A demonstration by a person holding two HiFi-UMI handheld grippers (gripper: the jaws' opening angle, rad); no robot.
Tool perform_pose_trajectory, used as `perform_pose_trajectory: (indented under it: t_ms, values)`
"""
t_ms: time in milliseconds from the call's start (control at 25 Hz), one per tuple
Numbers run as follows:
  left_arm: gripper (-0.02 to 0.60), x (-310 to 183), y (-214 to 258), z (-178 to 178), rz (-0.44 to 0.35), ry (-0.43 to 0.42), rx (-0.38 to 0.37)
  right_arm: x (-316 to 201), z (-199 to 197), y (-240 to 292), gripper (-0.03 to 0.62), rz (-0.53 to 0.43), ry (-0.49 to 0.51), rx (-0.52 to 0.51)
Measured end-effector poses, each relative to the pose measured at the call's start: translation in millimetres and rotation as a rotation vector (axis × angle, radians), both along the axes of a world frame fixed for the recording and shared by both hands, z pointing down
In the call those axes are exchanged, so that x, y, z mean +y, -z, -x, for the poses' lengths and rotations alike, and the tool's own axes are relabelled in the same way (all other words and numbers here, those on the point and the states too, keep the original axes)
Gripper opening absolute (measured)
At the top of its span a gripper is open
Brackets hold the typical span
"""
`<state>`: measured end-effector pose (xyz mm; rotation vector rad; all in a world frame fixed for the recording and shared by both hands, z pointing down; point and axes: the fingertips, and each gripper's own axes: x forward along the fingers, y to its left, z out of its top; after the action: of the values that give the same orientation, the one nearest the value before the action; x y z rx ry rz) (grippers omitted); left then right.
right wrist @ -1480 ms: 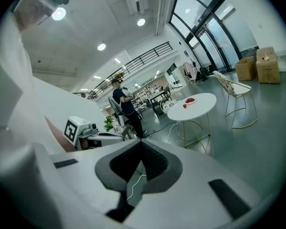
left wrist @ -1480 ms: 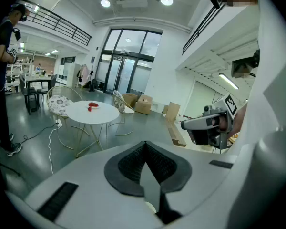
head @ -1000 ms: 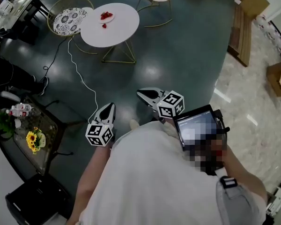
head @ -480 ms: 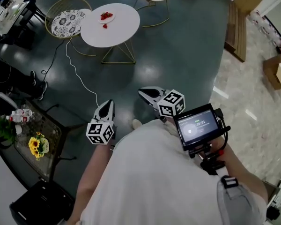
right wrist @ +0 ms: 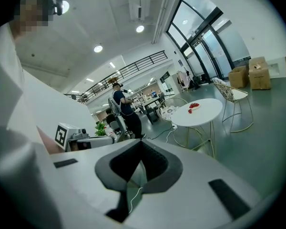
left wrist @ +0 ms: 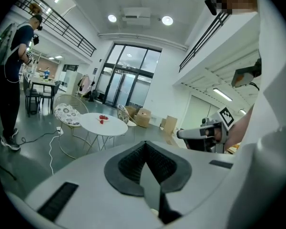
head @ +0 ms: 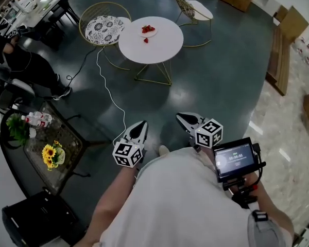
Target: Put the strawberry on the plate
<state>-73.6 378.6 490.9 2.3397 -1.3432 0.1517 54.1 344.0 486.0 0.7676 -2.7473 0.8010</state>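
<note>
Holds the left gripper [head: 140,125] low at centre frame, jaws closed on nothing, and the right gripper [head: 182,117] just to its right, jaws likewise closed and empty. Stands well apart from the round white worktop [head: 162,49] at upper centre, with a loose strawberry [head: 146,40] just below the plate [head: 154,33] of red fruit there.

Distant strawberries [head: 148,29], tiny and indistinct
</note>
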Motion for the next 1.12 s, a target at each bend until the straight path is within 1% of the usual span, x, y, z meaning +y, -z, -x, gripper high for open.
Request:
perform_pose_trajectory:
  t_ms: [80, 160, 280, 520, 680, 800, 1040, 1120]
  values:
    - [0.006, 4, -3, 4, 0.014, 0.018, -0.010, 2, -1, -2, 0.006, 0.007, -0.001, -0.001]
    - [0.006, 7, -7, 12, 0.033, 0.054, -0.021, 5, 1, -4, 0.006, 0.012, 0.001, -0.002]
    - [0.006, 8, -9, 18, 0.052, 0.082, -0.008, 6, 3, -6, 0.006, 0.013, 0.006, -0.003]
    - [0.006, 11, -6, 16, 0.044, 0.078, -0.016, 7, 3, -4, 0.006, -0.004, 0.017, -0.004]
    - [0.006, 12, -9, 17, 0.048, 0.078, -0.035, 6, 5, -1, 0.006, -0.017, 0.027, 0.000]
    - [0.006, 15, -11, 13, 0.057, 0.071, -0.033, 8, 0, 2, 0.006, -0.020, 0.016, 0.004]
    - [0.006, 11, -9, 5, 0.044, 0.037, -0.032, 10, -10, 3, 0.006, -0.025, -0.020, 0.011]
    - [0.006, 6, -8, 10, 0.036, 0.038, -0.034, 5, -6, 4, 0.006, -0.033, -0.023, 0.006]
